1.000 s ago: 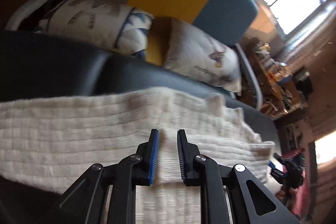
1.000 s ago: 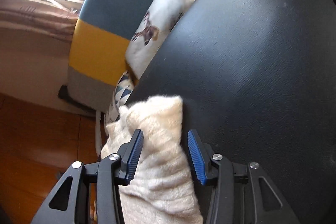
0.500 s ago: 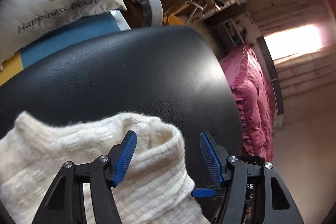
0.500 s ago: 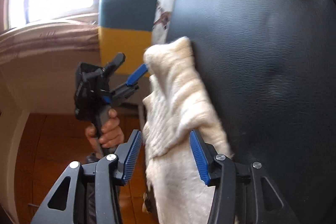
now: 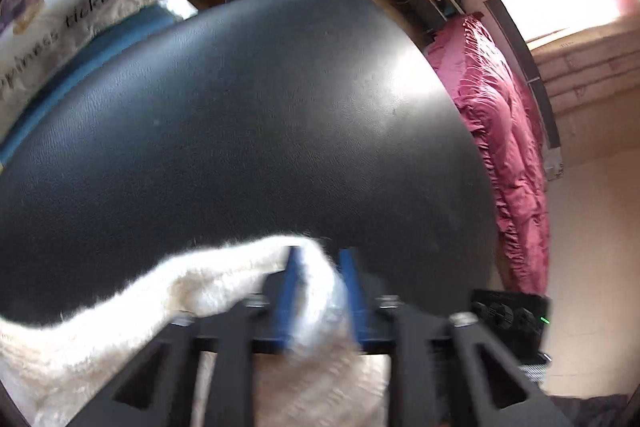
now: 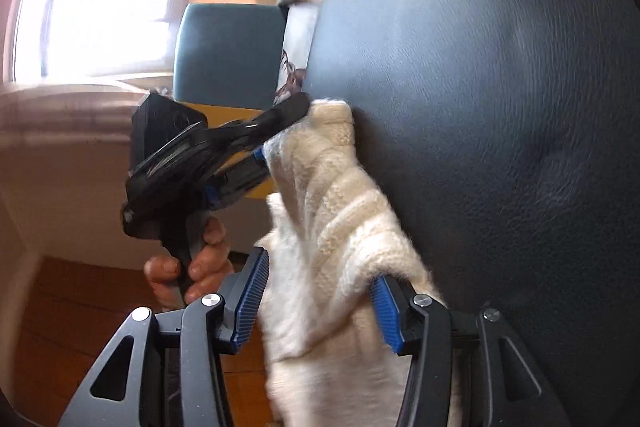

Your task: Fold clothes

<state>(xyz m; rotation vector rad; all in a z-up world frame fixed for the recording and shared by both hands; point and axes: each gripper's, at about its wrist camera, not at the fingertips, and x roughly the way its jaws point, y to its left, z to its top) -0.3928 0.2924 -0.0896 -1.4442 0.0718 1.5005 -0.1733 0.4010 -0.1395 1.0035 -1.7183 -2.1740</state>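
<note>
Pinching fuzzy cream knit (image 5: pixel 120 331) on black leatherette (image 5: pixel 260 131), left jaws closed, right jaws spread.

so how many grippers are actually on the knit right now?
2. The left gripper is shut on the cream sweater at its far end, over the black table. The right gripper straddles the near end, wide apart.

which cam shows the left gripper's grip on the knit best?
Right wrist view: the left gripper appears whole from outside, hand on its handle, fingers biting the cream knit's far edge. Left wrist view shows only its own blurred blue fingers closed on fabric.
</note>
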